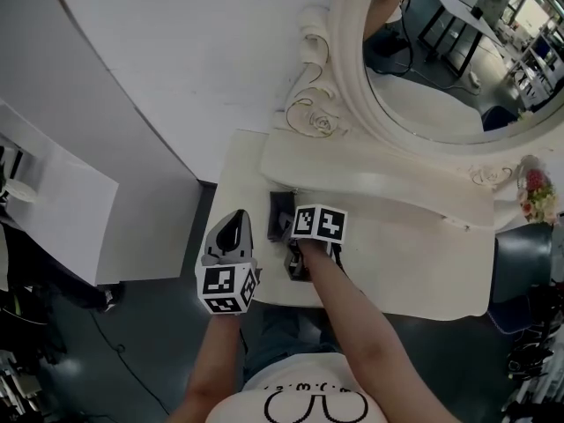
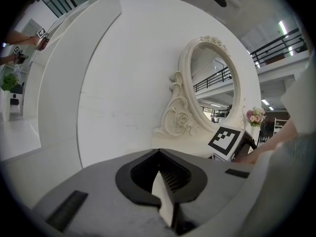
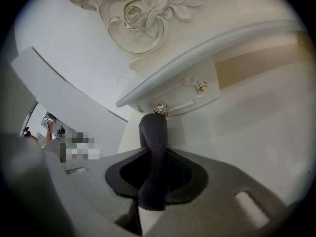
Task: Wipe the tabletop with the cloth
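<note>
A dark grey cloth point(image 3: 152, 132) hangs folded between the jaws of my right gripper point(image 3: 154, 154), which is shut on it. In the head view the cloth point(image 1: 280, 210) rests on the cream tabletop point(image 1: 414, 254) near its left end, just before the raised drawer shelf point(image 1: 370, 179), with the right gripper point(image 1: 285, 229) over it. My left gripper point(image 1: 234, 221) hovers off the table's left edge, above the floor. In its own view the left gripper point(image 2: 161, 157) is shut with nothing held.
An ornate oval mirror point(image 1: 458, 51) with carved roses stands at the back of the table. A small drawer knob point(image 3: 160, 108) sits just beyond the cloth. Flowers point(image 1: 538, 192) stand at the far right. A white curved wall point(image 1: 176, 60) lies to the left.
</note>
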The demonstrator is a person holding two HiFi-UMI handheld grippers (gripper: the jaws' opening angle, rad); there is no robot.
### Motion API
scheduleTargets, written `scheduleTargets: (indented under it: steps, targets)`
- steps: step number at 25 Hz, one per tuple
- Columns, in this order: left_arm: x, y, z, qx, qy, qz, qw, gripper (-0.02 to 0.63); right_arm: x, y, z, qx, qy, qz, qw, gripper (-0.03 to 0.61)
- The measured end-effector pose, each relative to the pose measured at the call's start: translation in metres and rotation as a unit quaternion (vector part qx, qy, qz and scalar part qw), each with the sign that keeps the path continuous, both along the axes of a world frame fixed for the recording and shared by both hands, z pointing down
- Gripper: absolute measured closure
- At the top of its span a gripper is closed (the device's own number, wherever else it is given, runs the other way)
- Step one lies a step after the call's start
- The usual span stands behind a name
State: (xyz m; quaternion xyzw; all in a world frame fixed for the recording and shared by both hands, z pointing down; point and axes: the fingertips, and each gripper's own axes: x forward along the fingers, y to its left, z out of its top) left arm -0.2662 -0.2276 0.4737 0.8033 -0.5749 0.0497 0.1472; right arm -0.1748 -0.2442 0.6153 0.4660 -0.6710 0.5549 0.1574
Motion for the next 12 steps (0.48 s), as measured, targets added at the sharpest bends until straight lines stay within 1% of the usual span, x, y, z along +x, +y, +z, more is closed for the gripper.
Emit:
scheduleTargets:
  steps: [7,12]
  targets:
    - [0.028,0.006,-0.006,0.003,-0.005,0.010,0.9999,0.617,0.030,0.009,0.000,-0.003,-0.008,0.015,1.000,0.497]
    - [0.047,0.016,-0.004,-0.001,-0.018,0.016,0.9997,0.617,0.052,0.014,0.001,0.000,-0.008,0.020,1.000,0.497]
